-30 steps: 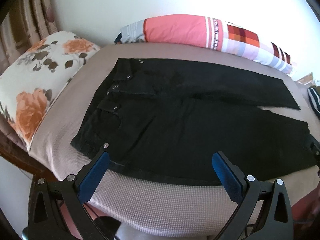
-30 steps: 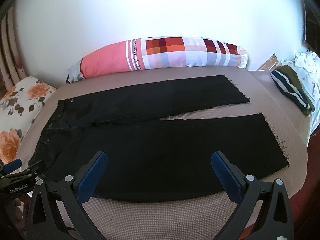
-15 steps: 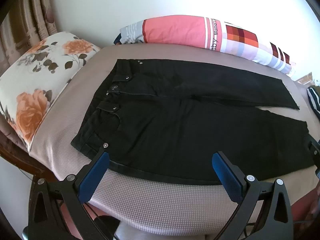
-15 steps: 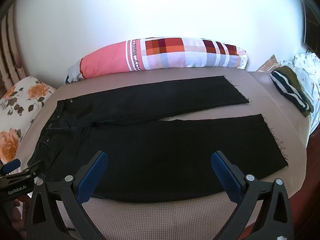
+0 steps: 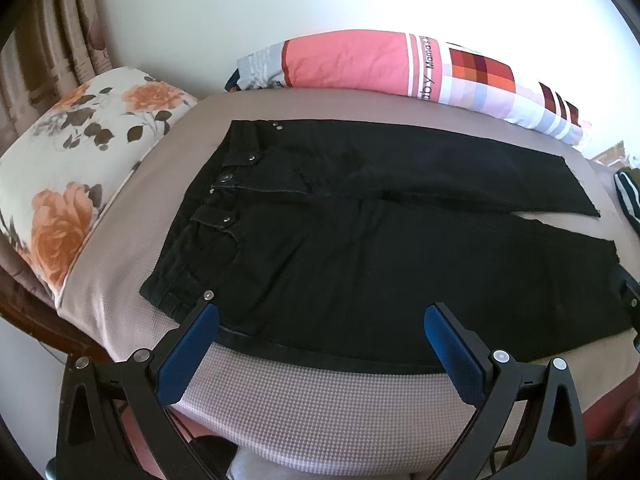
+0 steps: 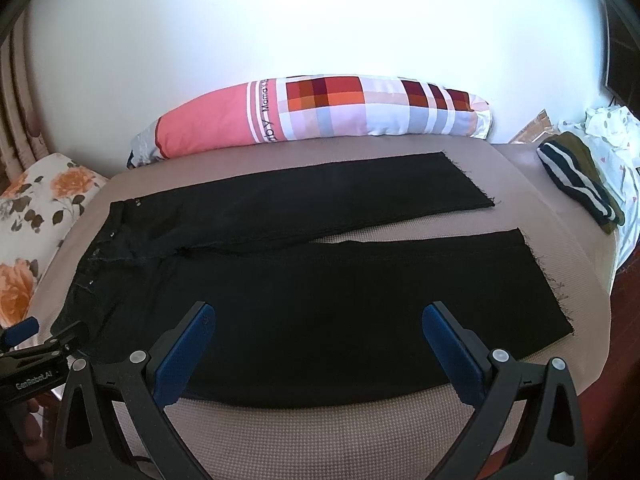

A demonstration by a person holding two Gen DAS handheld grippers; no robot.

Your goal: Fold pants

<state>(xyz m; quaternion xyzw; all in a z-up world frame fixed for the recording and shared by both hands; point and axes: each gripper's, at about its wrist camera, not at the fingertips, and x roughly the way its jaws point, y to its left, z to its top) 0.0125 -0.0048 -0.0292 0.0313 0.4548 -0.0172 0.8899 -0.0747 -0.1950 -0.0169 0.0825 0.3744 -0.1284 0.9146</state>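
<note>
Black pants (image 5: 360, 248) lie flat and unfolded on the bed, waistband to the left, both legs (image 6: 320, 300) spread to the right with frayed hems. My left gripper (image 5: 320, 316) hovers open over the near edge by the waist and hip, nothing between its blue pads. Over the near leg's lower edge my right gripper (image 6: 320, 316) is also open and holds nothing. The left gripper's tip shows at the left edge of the right wrist view, close to the waistband corner.
A taupe textured bed cover (image 5: 320, 412) lies under the pants. A floral pillow (image 5: 72, 184) sits at the left, a long pink checked bolster (image 6: 320, 112) along the white wall. Striped dark folded clothes (image 6: 576, 180) and white fabric lie at the far right.
Both views have barely shifted; the grippers stay open above the near edge of the pants, and the pants lie as before.
</note>
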